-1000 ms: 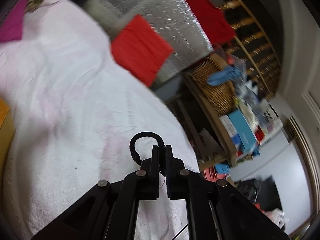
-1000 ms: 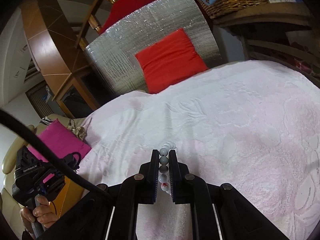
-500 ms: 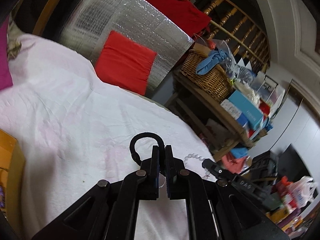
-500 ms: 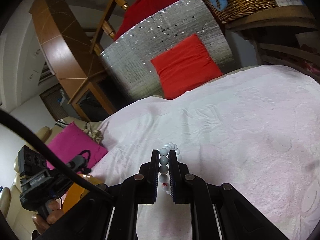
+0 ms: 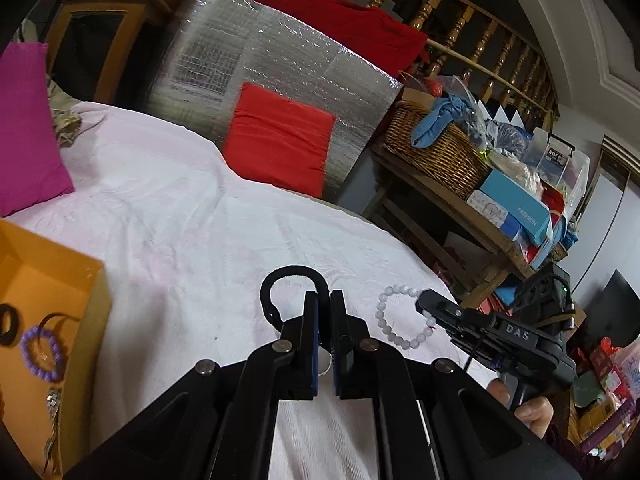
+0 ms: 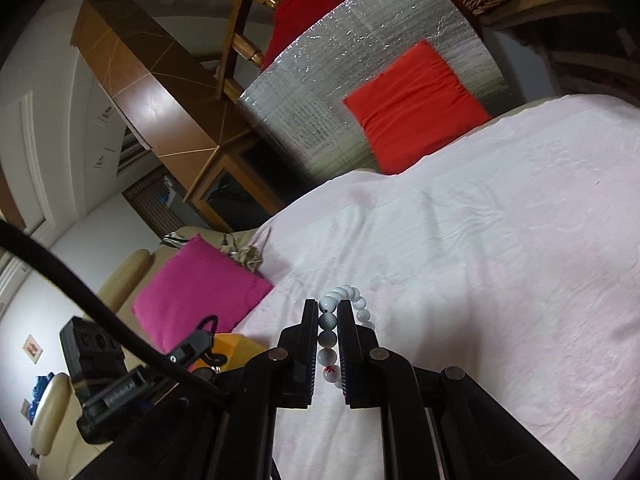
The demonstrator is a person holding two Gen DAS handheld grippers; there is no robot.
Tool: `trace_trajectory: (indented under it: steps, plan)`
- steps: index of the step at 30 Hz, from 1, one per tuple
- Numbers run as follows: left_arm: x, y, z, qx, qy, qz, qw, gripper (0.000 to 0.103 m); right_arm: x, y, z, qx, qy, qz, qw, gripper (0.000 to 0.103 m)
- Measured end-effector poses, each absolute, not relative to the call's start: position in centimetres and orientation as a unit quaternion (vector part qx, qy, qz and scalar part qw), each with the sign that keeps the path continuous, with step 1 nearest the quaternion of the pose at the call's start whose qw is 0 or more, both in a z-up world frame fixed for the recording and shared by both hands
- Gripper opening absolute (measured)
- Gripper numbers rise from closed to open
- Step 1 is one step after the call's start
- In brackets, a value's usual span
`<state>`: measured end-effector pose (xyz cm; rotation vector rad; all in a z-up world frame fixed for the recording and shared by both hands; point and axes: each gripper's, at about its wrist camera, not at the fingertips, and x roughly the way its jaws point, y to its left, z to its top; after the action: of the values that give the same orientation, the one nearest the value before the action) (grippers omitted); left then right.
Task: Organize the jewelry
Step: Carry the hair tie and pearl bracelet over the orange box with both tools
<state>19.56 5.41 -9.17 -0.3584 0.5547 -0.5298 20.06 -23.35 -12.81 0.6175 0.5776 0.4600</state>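
Looking along the left gripper, its two black fingers are pressed nearly together on a black loop, a cord-like ring that arches up and to the left of the fingertips. Under it lies a white bed cover. Left of the gripper sits an open orange box, and inside it lie a purple bead bracelet and a dark band at the picture's edge. Right of the left gripper, the right gripper reaches in, held by a hand, with a white bead bracelet hanging as a ring from its tip above the cover. Beyond the box rest a magenta cushion and, farther back, a red cushion leaning on a silver foil panel. A wicker basket stands on a shelf to the right of the panel.

Looking along the right gripper, its fingers are narrowly set and clamp the white bead bracelet; a row of beads shows in the gap, one marked in red, and more beads curl past the fingertips. The bed cover lies below. Left of this gripper appears the left gripper, holding the black loop above the orange box. The magenta cushion lies just beyond the box, and the red cushion leans on the foil panel behind the bed.
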Motion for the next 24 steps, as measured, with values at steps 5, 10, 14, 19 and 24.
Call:
trace_trajectory:
  steps: [5,10,14,19,24]
  plan:
    - [16.6,7.9,-8.7,-0.208,0.257,-0.247,0.911,0.005,19.4,-21.2,-12.2,0.295,0.280,0.247,0.880,0.011]
    - [14.1,11.2,-8.3,-0.235,0.250,-0.222,0.913,0.005,18.5,-18.2,-11.3,0.282,0.281,0.279,0.874,0.011]
    - [12.1,14.6,-7.6,-0.234,0.257,-0.172,0.922,0.005,17.7,-15.4,-10.7,0.269,0.285,0.306,0.868,0.011]
    - [9.5,18.5,-6.8,-0.230,0.254,-0.118,0.932,0.005,16.6,-12.3,-9.8,0.248,0.281,0.334,0.865,0.011]
    - [7.2,21.0,-6.8,-0.196,0.279,-0.044,0.939,0.005,16.2,-10.4,-9.5,0.243,0.281,0.352,0.859,0.011]
